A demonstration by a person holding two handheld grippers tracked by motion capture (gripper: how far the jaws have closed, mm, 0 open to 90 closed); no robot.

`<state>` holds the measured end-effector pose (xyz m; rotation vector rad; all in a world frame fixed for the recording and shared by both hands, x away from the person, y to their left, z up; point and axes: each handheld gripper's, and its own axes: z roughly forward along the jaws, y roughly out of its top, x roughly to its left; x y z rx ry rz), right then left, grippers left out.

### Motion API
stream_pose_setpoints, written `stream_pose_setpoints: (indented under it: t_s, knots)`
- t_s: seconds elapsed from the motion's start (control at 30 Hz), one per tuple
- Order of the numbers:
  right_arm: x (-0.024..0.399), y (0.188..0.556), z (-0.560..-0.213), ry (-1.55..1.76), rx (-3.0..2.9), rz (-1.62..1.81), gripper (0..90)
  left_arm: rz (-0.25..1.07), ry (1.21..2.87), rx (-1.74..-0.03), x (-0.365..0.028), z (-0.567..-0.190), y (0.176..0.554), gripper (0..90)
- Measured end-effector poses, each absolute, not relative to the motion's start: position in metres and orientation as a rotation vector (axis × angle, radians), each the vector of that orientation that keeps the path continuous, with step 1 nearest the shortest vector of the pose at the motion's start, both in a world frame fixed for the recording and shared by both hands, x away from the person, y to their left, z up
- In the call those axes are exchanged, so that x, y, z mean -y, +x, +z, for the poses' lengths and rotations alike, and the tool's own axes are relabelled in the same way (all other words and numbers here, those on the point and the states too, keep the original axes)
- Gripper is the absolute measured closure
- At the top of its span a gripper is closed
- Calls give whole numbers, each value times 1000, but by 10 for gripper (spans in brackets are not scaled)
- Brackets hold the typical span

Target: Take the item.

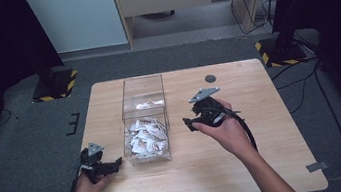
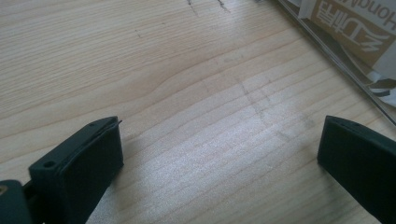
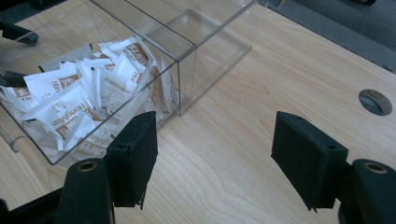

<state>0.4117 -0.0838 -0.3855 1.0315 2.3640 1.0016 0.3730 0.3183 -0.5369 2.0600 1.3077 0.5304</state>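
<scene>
1. The left gripper (image 1: 115, 163) is resting low on the desk (image 1: 259, 93), jaws spread wide and gripping nothing, just left of the clear box's (image 1: 142, 92) near corner.
2. The right gripper (image 1: 190, 122) is hovering just right of the clear box, jaws also spread and empty, pointing toward it.
3. The clear box is sitting on the desk between the two grippers, split into two compartments.
4. White packets (image 1: 145, 136) are filling its near compartment; the far compartment is looking empty.
5. A round hole (image 1: 210, 78) is lying beyond the box, to its right.
</scene>
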Motion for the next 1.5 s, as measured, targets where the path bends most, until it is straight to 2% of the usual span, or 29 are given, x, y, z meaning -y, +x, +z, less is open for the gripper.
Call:
stream_pose_setpoints:
  t_s: [0.1,0.53,0.8,1.5]
  knots:
    - [78,413,-384,1013,-2371,1006,315,531,2060,-1308,-318,-537,373,0]
    - [56,418,-378,946,-2401,1027,443,530,2060,-1308,-318,-537,373,0]
    - [40,419,-378,908,-2415,1039,476,531,2058,-1307,-318,-537,373,0]
    - [-1,420,-393,840,-2455,1091,644,529,2057,-1307,-318,-537,373,0]
